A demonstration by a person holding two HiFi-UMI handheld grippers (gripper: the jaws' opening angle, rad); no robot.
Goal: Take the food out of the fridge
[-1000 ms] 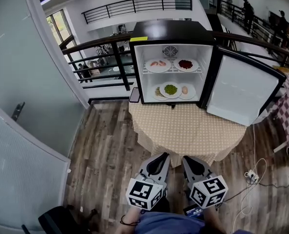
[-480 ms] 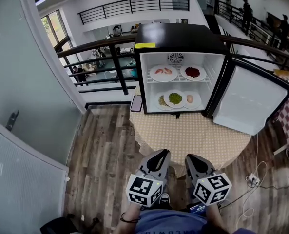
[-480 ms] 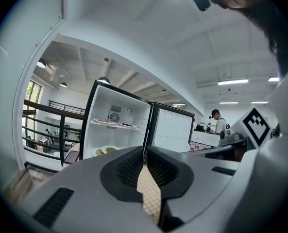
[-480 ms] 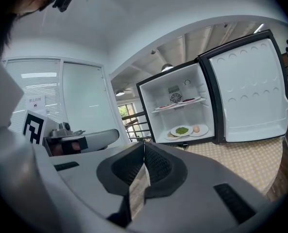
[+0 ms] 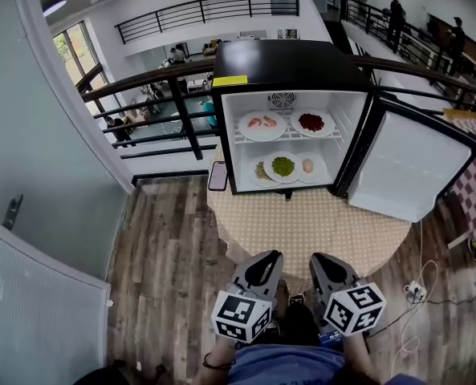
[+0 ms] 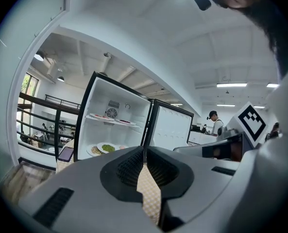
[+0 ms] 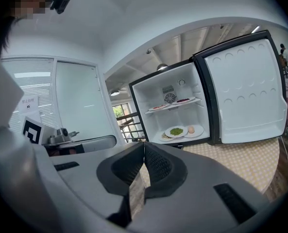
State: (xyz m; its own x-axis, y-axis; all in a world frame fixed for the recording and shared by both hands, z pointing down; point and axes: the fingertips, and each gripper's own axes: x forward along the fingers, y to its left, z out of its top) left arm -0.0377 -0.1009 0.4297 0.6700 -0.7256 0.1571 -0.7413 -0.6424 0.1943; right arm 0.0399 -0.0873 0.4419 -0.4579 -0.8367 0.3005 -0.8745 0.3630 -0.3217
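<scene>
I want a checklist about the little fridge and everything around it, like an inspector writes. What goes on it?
Surface: table under a checked cloth, carrying the fridge.
Job's things: fridge open, door swung right; two upper plates, three lower plates, all with food.
Clutter: phone beside the fridge's left wall.
Tools: left tool and right tool shut, empty, short of the table.
Cables: cord and power strip on the floor, right.
Surroundings: railing, wooden floor, people far off.
</scene>
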